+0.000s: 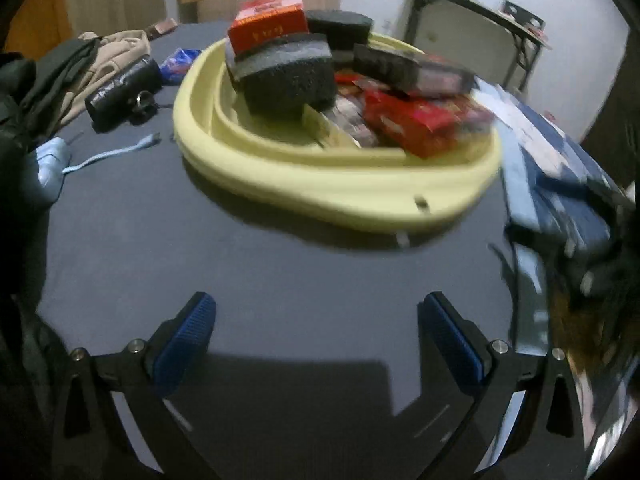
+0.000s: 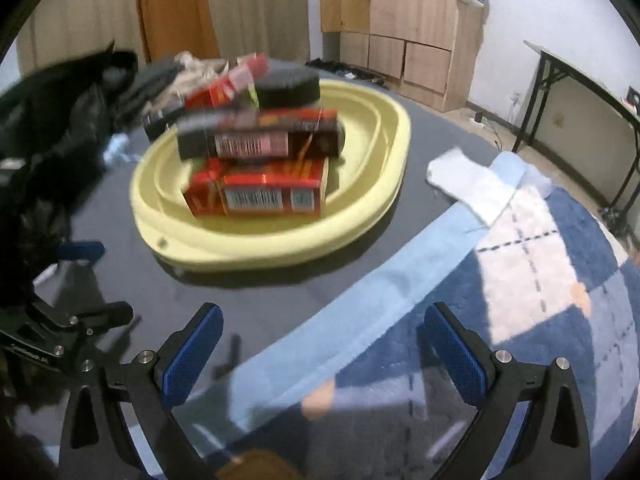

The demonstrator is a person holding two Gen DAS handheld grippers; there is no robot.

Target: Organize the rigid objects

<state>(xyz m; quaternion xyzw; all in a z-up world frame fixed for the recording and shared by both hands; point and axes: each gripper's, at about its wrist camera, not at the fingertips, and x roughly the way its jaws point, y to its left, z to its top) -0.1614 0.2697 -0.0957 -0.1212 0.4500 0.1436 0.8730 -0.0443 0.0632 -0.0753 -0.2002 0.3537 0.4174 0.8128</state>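
Dark blue tabletop (image 1: 160,240) fills both wrist views; wooden cabinets (image 2: 400,20) and a folding table (image 2: 580,92) stand behind it by the wall.

Your left gripper (image 1: 318,332) hangs over bare tabletop, jaws spread wide, nothing between the blue pads (image 1: 188,340). Your right gripper (image 2: 322,344) is also spread wide and empty, over the edge of a light blue towel (image 2: 360,312) that lies on a blue-and-white checked cloth (image 2: 540,280).

The pale yellow basin (image 1: 320,188) sits mid-table, ahead of both grippers and apart from them. Boxes are piled inside it: a red box (image 2: 260,192) at the bottom, a dark box with a barcode (image 2: 260,136) stacked on it, a black sponge block (image 1: 288,80) and a red-orange box (image 1: 268,24) on top toward the back. Motion blur hides the labels.

Beside the basin, in the left view, a black cylindrical case (image 1: 120,92), a light blue cable (image 1: 112,154) and a heap of clothes (image 1: 80,64) rest on the table. A white folded cloth (image 2: 468,184) lies just right of the basin, touching the towel.
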